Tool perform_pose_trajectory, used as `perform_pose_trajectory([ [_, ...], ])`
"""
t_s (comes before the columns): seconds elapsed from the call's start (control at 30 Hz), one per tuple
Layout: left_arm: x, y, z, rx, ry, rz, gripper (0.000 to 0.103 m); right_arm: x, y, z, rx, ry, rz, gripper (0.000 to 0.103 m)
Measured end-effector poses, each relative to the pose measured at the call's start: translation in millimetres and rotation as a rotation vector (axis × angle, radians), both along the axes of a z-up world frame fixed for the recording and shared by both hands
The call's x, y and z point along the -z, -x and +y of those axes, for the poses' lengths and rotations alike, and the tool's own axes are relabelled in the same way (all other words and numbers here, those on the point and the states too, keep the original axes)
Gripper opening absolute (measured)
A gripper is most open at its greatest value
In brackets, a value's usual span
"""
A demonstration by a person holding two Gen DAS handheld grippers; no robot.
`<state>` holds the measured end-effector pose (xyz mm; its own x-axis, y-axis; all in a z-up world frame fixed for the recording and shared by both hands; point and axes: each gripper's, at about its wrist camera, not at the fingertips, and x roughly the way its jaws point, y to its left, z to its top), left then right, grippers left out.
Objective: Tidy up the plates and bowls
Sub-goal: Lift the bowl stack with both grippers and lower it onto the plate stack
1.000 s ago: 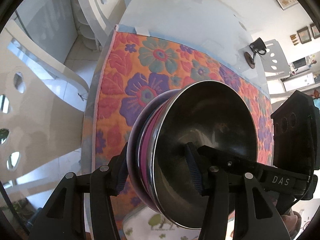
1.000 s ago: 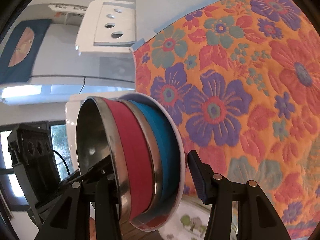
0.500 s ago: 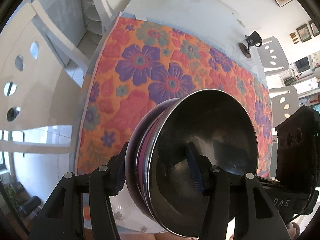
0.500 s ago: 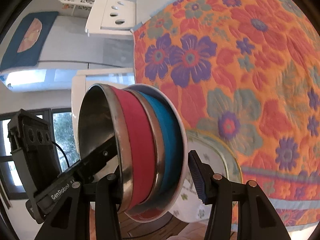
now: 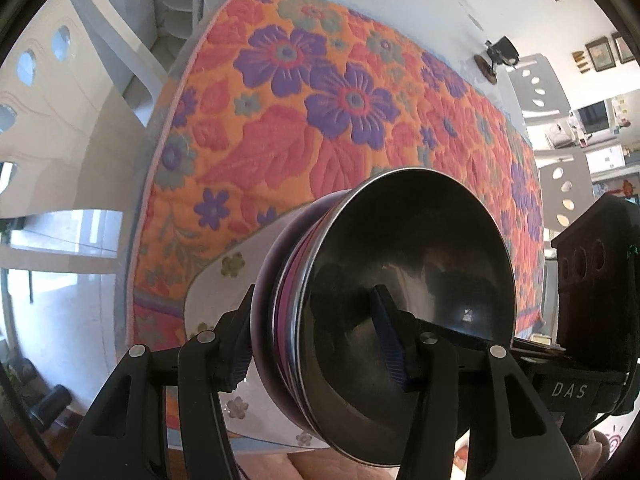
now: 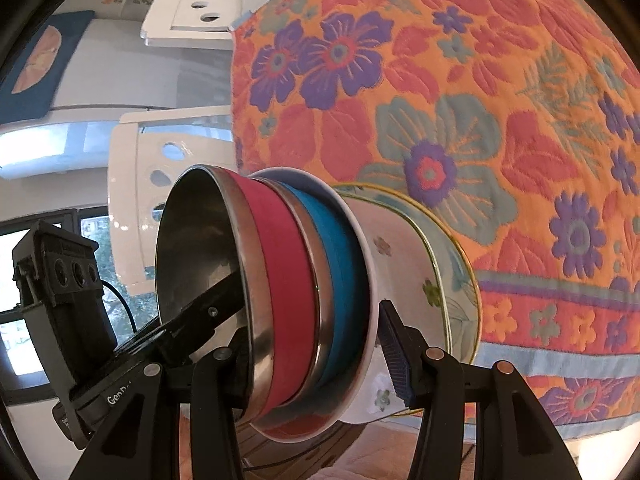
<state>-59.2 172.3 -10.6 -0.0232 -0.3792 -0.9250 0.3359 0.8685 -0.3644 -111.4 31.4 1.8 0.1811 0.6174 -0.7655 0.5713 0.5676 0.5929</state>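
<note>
A nested stack of bowls [image 5: 404, 280] hangs tilted between both grippers: a steel bowl with a red band [image 6: 284, 280], a steel bowl with a blue band [image 6: 340, 276] and a white dish [image 6: 366, 320] outermost. My left gripper [image 5: 312, 344] is shut on the stack's rim, one pad inside the top bowl. From the opposite side my right gripper [image 6: 316, 352] is shut on the same stack. Right under the stack lie white floral plates [image 6: 404, 248] at the table's near edge [image 5: 224, 280]. Whether the stack touches them I cannot tell.
An orange floral tablecloth [image 5: 300, 128] covers the table. White chairs [image 6: 200, 4] stand around it, one close on the left [image 5: 60, 120]. A small dark object [image 5: 496, 60] sits at the far right of the table. Part of a hand [image 5: 592, 448] shows at the bottom.
Both grippers have carried the bowl stack toward the table's near edge and slightly down. The white floral plates have come into view beneath it. Both grips are unchanged.
</note>
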Motion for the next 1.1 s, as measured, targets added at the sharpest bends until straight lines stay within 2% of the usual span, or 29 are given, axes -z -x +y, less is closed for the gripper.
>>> perform_pose_trajectory([
  [0.2, 6.0, 8.7, 3.4, 0.030, 0.000, 0.003, 0.050, 3.9, 10.4, 2.1, 0.022, -0.003, 0.018, 0.050],
  [0.6, 10.5, 16.1, 14.7, 0.049, 0.023, -0.026, 0.050, -0.2, 19.0, 5.6, 0.042, 0.029, -0.021, 0.049],
  [0.7, 2.4, 16.2, 19.5, 0.043, 0.048, -0.048, 0.050, -3.6, 19.5, 3.0, 0.046, 0.052, -0.022, 0.049],
  [0.8, -18.1, 14.9, 26.7, 0.035, 0.066, -0.104, 0.050, -20.7, 21.0, -3.5, 0.049, 0.081, -0.070, 0.049],
  [0.9, -39.4, 15.6, 41.8, 0.016, 0.071, -0.163, 0.052, -47.9, 27.5, -8.5, 0.024, 0.146, -0.156, 0.051],
  [1.0, -57.3, 20.5, 60.8, 0.007, 0.078, -0.235, 0.053, -79.7, 42.9, -2.1, -0.074, 0.293, -0.243, 0.056],
  [1.07, -61.7, 27.7, 72.6, 0.005, 0.059, -0.298, 0.058, -90.3, 54.0, 8.1, -0.140, 0.370, -0.279, 0.063],
  [1.1, -60.0, 31.1, 77.0, 0.002, 0.045, -0.323, 0.062, -93.8, 62.1, 17.9, -0.182, 0.414, -0.305, 0.071],
])
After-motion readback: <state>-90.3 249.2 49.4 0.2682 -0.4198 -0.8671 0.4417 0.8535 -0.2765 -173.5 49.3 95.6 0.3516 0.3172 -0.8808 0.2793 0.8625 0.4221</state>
